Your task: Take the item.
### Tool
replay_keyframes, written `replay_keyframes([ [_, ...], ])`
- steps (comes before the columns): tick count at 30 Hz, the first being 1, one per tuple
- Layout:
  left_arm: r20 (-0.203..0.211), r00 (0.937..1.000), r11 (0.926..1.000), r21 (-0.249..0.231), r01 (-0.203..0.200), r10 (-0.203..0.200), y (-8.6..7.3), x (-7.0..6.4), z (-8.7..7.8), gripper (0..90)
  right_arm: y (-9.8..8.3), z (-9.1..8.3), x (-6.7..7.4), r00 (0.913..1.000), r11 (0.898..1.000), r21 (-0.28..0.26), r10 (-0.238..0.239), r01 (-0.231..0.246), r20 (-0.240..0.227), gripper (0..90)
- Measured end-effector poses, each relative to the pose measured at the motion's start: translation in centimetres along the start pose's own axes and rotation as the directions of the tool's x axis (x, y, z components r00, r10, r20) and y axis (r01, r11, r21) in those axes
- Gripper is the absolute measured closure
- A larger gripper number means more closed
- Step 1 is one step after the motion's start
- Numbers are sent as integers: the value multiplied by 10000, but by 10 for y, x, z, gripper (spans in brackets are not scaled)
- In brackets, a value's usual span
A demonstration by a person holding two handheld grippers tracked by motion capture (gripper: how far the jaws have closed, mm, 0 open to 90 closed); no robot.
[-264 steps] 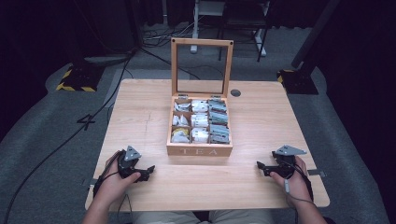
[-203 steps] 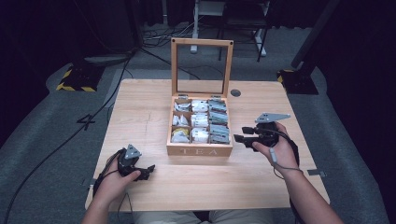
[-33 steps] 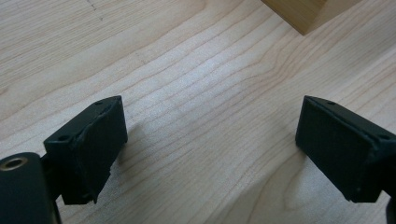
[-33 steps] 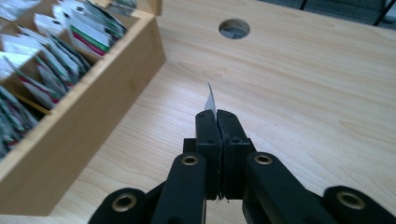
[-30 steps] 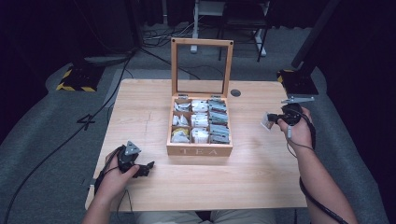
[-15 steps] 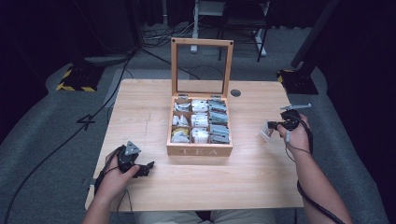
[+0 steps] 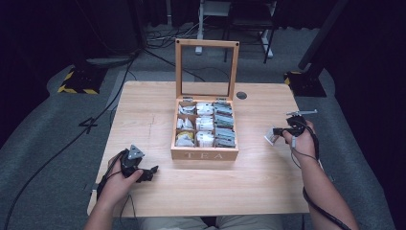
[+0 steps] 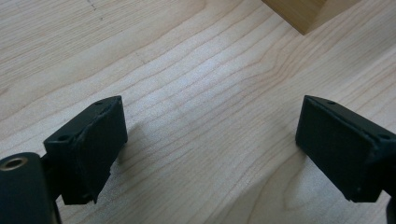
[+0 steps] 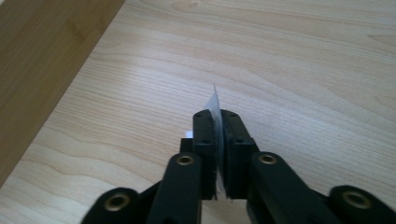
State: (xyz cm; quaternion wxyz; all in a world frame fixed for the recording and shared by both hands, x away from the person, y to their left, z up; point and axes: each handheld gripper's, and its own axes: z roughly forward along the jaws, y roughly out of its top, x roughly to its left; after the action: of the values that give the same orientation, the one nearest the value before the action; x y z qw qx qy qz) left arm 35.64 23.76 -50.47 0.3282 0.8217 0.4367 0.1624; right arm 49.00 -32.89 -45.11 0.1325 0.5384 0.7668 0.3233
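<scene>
A wooden tea box [image 7: 205,143] is set mid-tabletop [image 7: 143,110], lid raised. Near the right edge, 1 tea bag [image 7: 271,138] is pinched by the right gripper [image 7: 277,132], its jaws just eased slightly. At the near-left corner, the left gripper [image 7: 149,172] is held wide open, empty.

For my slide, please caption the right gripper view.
Right gripper pinching a thin tea bag above the table.

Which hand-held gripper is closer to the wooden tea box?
Left. The left hand-held gripper lies just off the tea box front-left corner; the right hand-held gripper is farther, right.
</scene>
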Motion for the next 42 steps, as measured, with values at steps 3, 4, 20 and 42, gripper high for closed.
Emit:
replay_keyframes([
  [3, 2, 10000, 10000, 11, 7, -7, 0, 0, 0, 96, -2, 2, -4, 9999, 9999, -122, 25, -24, 103, 713],
  [4, 25, 10000, 10000, 7, 24, -24, 0, 0, 0, 96, -3, 3, -5, 9998, 9998, -154, 158, -157, 94, 675],
  [20, -13, 10000, 10000, 1, 23, -23, 0, 0, -1, 97, -12, 0, -19, 9991, 9960, -810, 392, -377, 175, 447],
  [42, 12, 10000, 10000, -44, -16, 16, -11, -7, -10, 113, -21, -64, 34, 9838, 9694, -2219, -1342, 1054, -1187, 434],
])
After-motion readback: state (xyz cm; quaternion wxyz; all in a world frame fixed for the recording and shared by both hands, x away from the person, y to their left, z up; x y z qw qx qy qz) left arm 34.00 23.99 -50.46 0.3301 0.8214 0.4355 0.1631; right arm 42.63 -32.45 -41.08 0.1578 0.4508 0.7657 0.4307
